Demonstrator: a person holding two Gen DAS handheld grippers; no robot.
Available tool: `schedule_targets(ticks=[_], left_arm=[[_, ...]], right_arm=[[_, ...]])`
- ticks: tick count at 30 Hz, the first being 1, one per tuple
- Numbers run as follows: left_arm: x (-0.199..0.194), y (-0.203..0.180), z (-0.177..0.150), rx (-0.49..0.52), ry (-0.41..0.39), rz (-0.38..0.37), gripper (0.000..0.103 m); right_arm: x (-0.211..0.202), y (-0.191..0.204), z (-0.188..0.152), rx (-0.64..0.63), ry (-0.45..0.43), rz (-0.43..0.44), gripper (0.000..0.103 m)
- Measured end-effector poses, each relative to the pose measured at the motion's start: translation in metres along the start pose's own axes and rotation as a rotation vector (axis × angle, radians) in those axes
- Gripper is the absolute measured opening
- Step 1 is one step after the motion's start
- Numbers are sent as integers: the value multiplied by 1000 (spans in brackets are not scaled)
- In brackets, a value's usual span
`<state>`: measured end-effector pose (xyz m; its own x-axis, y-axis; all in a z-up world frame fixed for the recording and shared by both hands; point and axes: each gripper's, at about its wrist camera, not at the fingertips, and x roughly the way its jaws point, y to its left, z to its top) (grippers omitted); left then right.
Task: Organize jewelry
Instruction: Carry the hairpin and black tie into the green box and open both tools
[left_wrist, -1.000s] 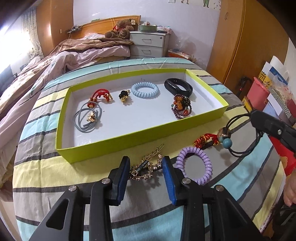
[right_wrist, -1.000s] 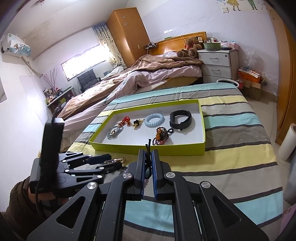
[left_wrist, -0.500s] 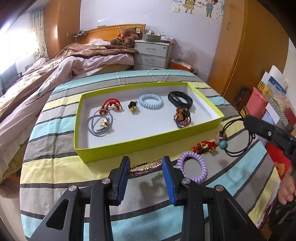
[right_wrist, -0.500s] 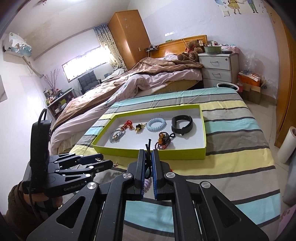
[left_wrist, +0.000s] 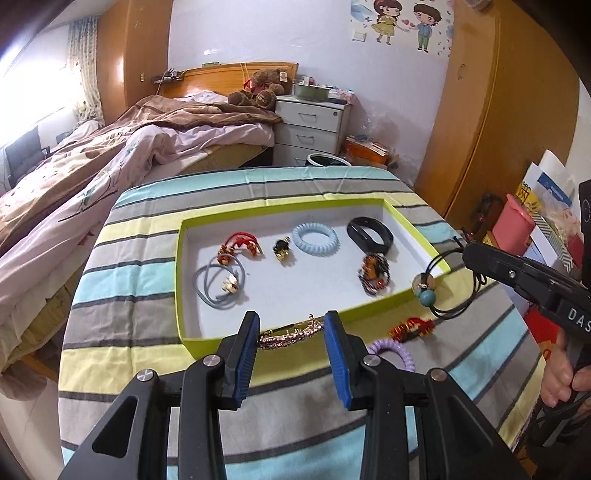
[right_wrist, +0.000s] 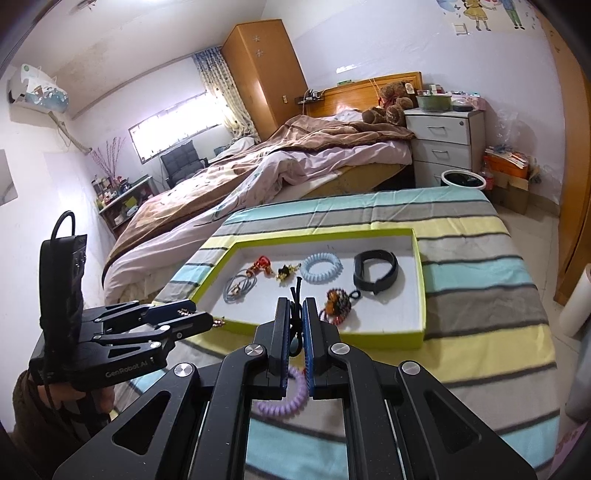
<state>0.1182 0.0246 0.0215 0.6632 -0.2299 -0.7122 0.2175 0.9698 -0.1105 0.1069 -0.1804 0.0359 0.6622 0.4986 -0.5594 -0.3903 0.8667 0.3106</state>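
The right claw (right_wrist: 295, 334), pinched tight on a black hair tie (left_wrist: 441, 280), hangs by the tray (left_wrist: 177, 280) rim at three o'clock, the left claw (left_wrist: 291, 332) gaping around a hairpin (left_wrist: 290, 334) on the surface (left_wrist: 110, 332).

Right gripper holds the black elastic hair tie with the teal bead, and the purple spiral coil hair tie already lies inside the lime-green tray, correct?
Not quite. The purple spiral coil hair tie lies on the striped cloth outside the lime-green tray, as the left wrist view shows. The right gripper does hold the black elastic hair tie.
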Motion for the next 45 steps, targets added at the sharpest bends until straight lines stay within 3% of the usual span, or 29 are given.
schedule_targets(ticks=[15, 24, 36, 45], left_arm=[[41, 14, 29, -21, 29, -24, 36], [70, 19, 35, -41, 68, -31, 36], [83, 19, 30, -51, 89, -23, 36], [85, 19, 27, -48, 106, -3, 37]], right_arm=[[72, -15, 38, -38, 99, -61, 7], [107, -26, 42, -36, 182, -37, 7], [122, -31, 38, -116, 210, -157, 7], [124, -28, 36, -158, 208, -185, 9]])
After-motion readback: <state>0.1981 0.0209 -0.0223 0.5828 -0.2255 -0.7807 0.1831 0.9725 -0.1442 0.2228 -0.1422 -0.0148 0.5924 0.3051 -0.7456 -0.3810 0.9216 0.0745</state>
